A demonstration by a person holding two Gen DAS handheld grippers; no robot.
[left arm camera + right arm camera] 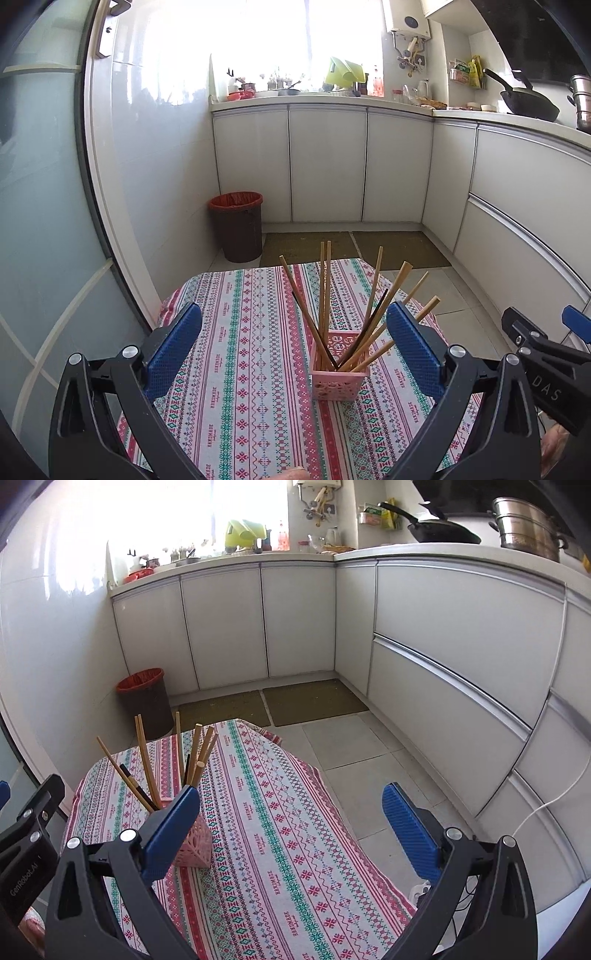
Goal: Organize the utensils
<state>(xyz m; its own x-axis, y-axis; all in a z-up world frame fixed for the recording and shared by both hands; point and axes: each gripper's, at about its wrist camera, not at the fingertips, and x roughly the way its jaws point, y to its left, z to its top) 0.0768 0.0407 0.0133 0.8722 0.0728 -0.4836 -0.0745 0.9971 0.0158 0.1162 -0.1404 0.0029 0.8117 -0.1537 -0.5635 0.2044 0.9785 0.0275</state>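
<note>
A small pink lattice basket (339, 373) stands on a table with a striped patterned cloth (236, 362). Several wooden chopsticks (325, 295) and a dark one stand fanned out in it. My left gripper (293, 336) is open and empty, its blue pads either side of the basket and short of it. In the right wrist view the basket (194, 843) with the chopsticks (147, 768) sits behind my left pad. My right gripper (291, 812) is open and empty over the cloth (288, 834), to the right of the basket.
A brown bin with a red liner (237, 225) stands on the floor past the table. White cabinets (325, 162) run along the back and right. A wok (528, 98) and a steel pot (528, 528) sit on the counter. The right gripper's body (546, 354) shows at the right edge.
</note>
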